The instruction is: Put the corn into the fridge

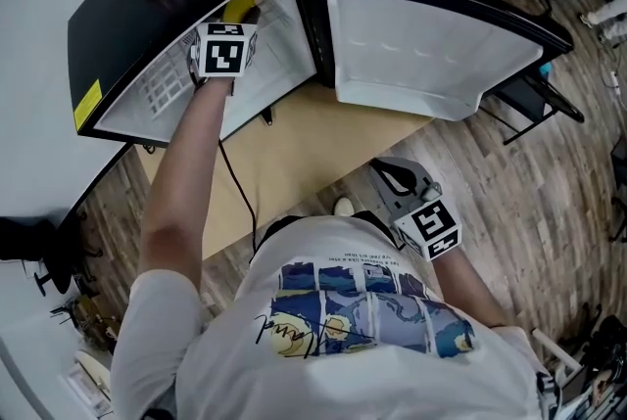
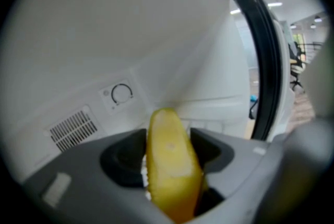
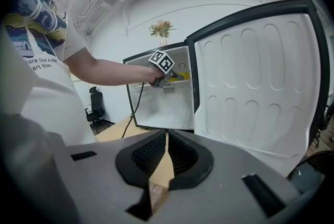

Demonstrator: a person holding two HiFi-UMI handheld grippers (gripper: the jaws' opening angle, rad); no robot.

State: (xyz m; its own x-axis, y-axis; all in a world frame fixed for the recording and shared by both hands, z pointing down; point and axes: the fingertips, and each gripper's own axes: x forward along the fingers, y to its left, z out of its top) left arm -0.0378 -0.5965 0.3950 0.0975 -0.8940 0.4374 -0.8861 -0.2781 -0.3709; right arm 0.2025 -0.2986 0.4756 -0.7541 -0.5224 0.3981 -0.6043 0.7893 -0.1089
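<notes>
1. Reaching into the open fridge [image 1: 176, 12], the left gripper [image 2: 168, 140] has its jaws pressed against both sides of the yellow corn [image 2: 172, 171].
2. The corn is held inside the white compartment, pointing toward the back wall with its round dial [image 2: 121, 93] and vent grille [image 2: 73, 128].
3. The right gripper [image 3: 166, 151] sits low by the person's torso, its jaws brought together with nothing between them.
4. The fridge door [image 1: 421, 46] stands wide open beside the wooden table [image 1: 304, 154].
</notes>
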